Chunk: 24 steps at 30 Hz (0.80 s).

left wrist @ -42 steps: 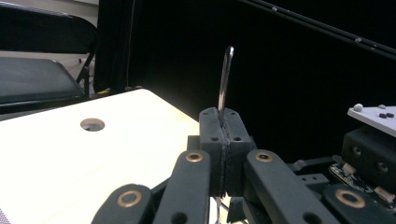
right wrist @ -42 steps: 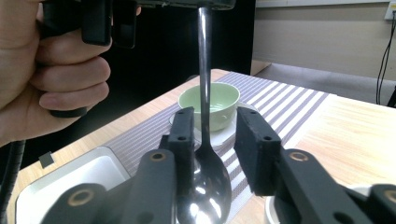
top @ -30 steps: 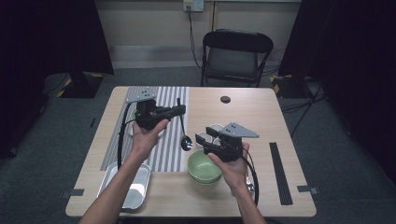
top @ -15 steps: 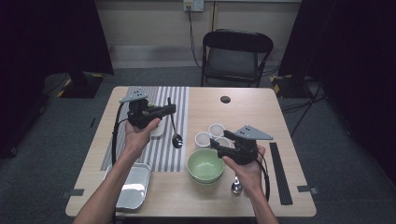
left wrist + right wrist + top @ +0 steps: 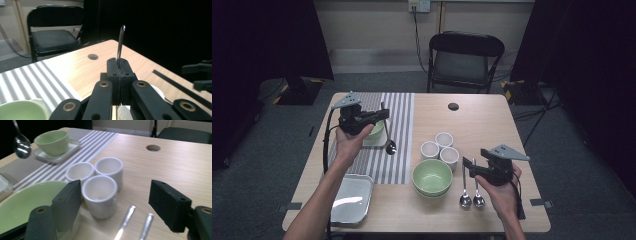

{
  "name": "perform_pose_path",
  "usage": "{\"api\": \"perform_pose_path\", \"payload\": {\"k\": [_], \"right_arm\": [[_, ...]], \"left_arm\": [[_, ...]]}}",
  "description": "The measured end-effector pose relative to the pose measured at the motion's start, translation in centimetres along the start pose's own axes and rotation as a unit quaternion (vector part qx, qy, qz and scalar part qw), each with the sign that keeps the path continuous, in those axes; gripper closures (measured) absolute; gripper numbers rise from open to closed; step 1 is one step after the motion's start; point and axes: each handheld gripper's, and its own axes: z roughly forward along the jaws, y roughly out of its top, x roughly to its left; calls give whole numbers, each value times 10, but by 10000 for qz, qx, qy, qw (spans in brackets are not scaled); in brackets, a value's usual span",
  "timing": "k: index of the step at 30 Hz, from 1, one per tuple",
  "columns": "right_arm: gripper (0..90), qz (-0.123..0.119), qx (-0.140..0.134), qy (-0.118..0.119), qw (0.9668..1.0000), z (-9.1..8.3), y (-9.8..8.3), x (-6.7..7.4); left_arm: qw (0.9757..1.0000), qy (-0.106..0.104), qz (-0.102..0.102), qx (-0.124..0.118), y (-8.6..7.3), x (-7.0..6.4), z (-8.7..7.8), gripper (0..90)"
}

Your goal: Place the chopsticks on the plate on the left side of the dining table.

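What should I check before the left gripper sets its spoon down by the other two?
1. Left gripper grip: jaws shut on the spoon, which hangs bowl down. Ok.
2. Right gripper clear: jaws have just been opening, nothing between them. Ok.
3. Two spoons lie flat, side by side, right of the big bowl. Ok.
4. Free table beside them: right hand hovers just over that spot. Not ok.
5. Path across: three cups and the big bowl stand between. Cannot tell clearance.
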Motion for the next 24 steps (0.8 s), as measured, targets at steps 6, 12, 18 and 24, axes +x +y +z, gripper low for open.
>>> {"api": "perform_pose_path", "payload": {"k": [6,12,18,24], "right_arm": [[226,108,105,-177,9997,-11,-14,-18],[176,240,309,-525,9979,-21,-32,-39],[169,401,485,-768,9951,-27,-49,-58],[169,458,789,-989,9909,-33,-68,-74]], "left_arm": [[9998,168,87,63,1,5,2,899],[9997,244,-86,-13,2,14,2,898],[9992,354,-168,-45,1,26,0,898],[9984,554,-84,-24,9,37,-1,898]]}}
